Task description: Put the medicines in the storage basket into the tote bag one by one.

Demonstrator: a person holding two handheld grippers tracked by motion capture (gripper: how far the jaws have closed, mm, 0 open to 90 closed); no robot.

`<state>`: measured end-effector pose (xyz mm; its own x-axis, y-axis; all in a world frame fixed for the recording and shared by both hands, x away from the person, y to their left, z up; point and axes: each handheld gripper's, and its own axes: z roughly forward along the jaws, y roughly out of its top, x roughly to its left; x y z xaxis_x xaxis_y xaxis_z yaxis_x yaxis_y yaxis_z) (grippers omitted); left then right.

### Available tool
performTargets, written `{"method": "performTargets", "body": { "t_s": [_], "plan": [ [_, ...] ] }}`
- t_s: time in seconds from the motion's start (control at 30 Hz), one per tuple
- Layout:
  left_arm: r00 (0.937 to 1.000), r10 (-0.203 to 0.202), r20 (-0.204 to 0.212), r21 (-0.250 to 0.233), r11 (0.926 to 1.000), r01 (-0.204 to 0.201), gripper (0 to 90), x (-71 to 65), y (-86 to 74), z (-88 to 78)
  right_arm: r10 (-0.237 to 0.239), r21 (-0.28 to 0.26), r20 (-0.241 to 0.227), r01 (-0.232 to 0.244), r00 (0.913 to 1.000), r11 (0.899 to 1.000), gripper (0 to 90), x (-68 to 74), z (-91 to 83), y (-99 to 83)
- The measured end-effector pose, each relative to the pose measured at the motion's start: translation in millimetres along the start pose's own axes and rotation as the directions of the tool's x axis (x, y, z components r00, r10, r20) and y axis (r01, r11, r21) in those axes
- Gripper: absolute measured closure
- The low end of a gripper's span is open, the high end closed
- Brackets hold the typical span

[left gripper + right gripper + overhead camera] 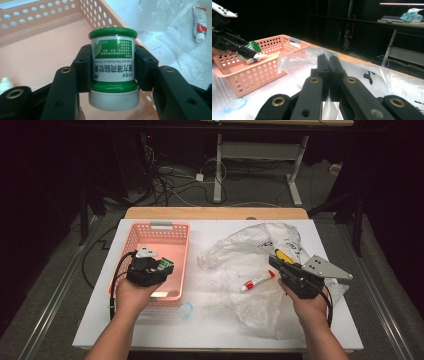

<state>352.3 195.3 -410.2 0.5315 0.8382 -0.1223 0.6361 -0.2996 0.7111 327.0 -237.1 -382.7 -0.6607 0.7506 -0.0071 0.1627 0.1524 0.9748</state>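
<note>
High view: left gripper (pixel 161 266) jaws grasping green jar (pixel 113 66) above pink basket (pixel 131 237); right gripper (pixel 278 261) jaws clenched over plastic bag (pixel 240 250); tube (pixel 257 281) on worktop (pixel 210 320).

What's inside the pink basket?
Over the pink basket the left gripper holds a green ointment jar. A small white-capped bottle lies on its floor. The gripper and hand hide the rest.

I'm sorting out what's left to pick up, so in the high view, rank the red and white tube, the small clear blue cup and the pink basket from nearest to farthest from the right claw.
1. Red and white tube, just left of the right claw, on the plastic bag.
2. Small clear blue cup, near the table's front, by the basket's corner.
3. Pink basket, far left side.
</note>
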Motion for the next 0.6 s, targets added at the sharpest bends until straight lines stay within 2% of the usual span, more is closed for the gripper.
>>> {"method": "performTargets", "body": {
  "t_s": [0.37, 0.6],
  "plan": [
    [0.9995, 0.015, 0.026, -0.077, 0.9970, -0.013, 53.4, -10.1, -22.8, -10.6, -0.003, 0.005, -0.003, 0.003, 1.0000, 1.000, 90.0, 0.5, 1.0, -1.4],
    [0.9991, 0.009, 0.041, -0.114, 0.9935, -0.005, 53.5, -12.1, -34.4, -12.0, -0.003, 0.011, -0.004, 0.003, 1.0000, 1.000, 90.0, 0.7, 1.5, -2.5]
  ]
}}
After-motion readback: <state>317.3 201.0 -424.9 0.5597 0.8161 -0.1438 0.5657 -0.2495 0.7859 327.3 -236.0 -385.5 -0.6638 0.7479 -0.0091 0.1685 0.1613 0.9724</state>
